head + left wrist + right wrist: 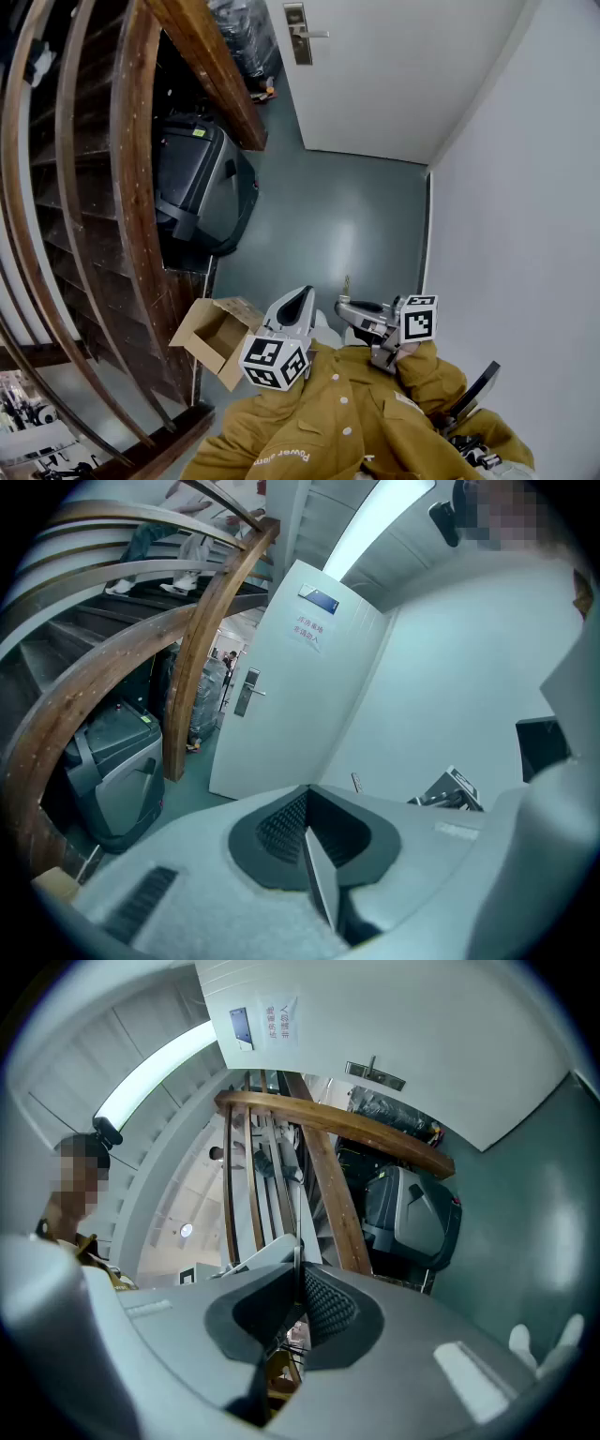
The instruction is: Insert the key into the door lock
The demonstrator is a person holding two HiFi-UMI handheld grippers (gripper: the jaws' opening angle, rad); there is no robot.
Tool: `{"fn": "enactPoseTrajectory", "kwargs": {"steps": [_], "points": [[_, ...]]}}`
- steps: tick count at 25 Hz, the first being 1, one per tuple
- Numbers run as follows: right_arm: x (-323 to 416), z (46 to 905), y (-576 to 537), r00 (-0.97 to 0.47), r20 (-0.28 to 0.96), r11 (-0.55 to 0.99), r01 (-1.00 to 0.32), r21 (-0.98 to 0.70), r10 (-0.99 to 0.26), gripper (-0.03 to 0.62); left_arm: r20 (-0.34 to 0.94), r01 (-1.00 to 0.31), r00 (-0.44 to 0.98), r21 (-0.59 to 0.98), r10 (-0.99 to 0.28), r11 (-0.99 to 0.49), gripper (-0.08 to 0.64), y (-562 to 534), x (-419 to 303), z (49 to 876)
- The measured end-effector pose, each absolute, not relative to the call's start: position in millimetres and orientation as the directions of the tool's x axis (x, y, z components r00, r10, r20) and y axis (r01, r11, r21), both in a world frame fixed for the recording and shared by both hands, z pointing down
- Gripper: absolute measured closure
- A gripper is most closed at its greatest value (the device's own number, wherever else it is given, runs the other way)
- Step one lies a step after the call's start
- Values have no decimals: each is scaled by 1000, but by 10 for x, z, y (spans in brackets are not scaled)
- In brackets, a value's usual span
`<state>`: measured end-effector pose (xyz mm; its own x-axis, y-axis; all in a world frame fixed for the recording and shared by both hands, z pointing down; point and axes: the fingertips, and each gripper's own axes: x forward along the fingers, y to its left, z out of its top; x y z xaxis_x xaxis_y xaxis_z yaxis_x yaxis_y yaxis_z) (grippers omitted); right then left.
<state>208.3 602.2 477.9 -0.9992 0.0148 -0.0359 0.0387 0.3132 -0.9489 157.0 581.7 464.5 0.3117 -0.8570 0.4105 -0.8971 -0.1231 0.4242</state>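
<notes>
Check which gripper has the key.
The right gripper, pinching the small key that sticks up from its tips. The left gripper is shut too, but with nothing between its jaws.

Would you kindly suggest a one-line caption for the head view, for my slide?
Facing the distant white door, the person holds a key in the right gripper; left gripper shut.

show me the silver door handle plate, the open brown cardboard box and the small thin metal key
silver door handle plate (298, 37), head view, middle of the plate
open brown cardboard box (219, 338), head view, its inner wall
small thin metal key (347, 285), head view, its upright blade
</notes>
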Motion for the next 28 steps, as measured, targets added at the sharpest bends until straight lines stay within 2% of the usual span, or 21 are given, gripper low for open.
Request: {"fn": "enactPoseTrajectory", "kwargs": {"steps": [11, 18, 28], "points": [[1916, 4689, 6077, -999, -30, 326, 32, -945, 13, 561, 391, -880, 339, 455, -856, -141, 557, 5852, 1410, 4599], [1816, 4598, 6057, -997, -74, 279, 74, -958, 11, 561, 382, -870, 352, 470, -855, -148, 557, 5854, 1301, 4601], [1350, 4820, 5805, -999, -42, 254, 40, -966, 0, 561, 395, -870, 330, 479, -857, -114, 557, 5738, 730, 4832]]}}
